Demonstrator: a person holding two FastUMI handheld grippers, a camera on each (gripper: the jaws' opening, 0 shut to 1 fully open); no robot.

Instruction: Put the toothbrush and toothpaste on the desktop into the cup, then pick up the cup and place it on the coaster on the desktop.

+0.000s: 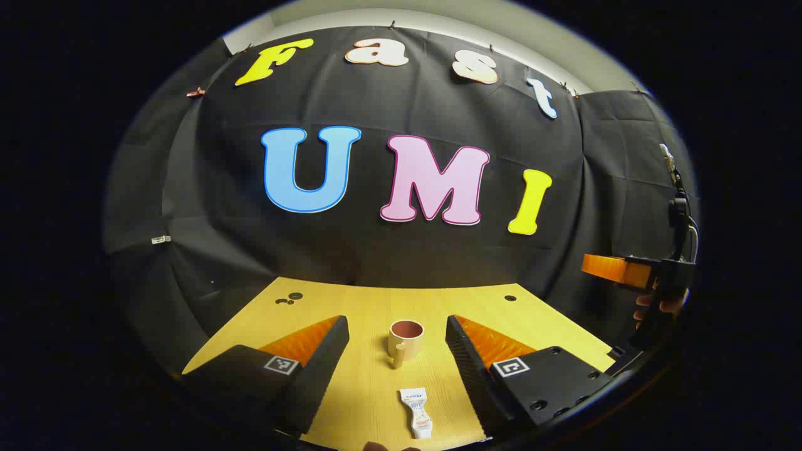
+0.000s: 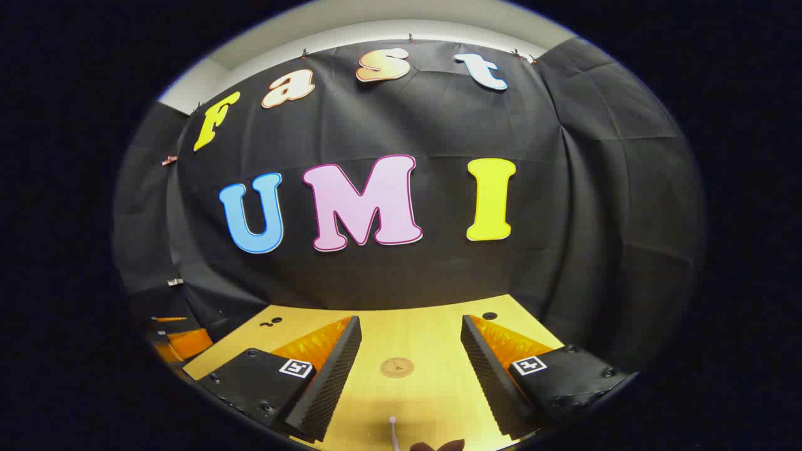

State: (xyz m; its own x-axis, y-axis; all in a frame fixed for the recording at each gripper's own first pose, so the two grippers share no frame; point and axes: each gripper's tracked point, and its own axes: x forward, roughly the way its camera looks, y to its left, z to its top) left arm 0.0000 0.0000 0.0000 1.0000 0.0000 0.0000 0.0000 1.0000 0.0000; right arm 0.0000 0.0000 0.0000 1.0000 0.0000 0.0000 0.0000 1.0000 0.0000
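Both grippers are just hanging above the desk with jaws spread wide, nothing between the fingers. Left gripper (image 1: 396,351) points straight ahead, and its view catches the right gripper (image 1: 617,268) off at the far right with a hand (image 1: 655,307) wrapped round it. Right gripper (image 2: 410,363) is level too.

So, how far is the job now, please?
Nothing looks done yet. The cup stands empty on the desktop, the toothpaste lies flat in front of it, and the coaster is bare. Both the left claw and the right claw are open, holding nothing. Every step remains.
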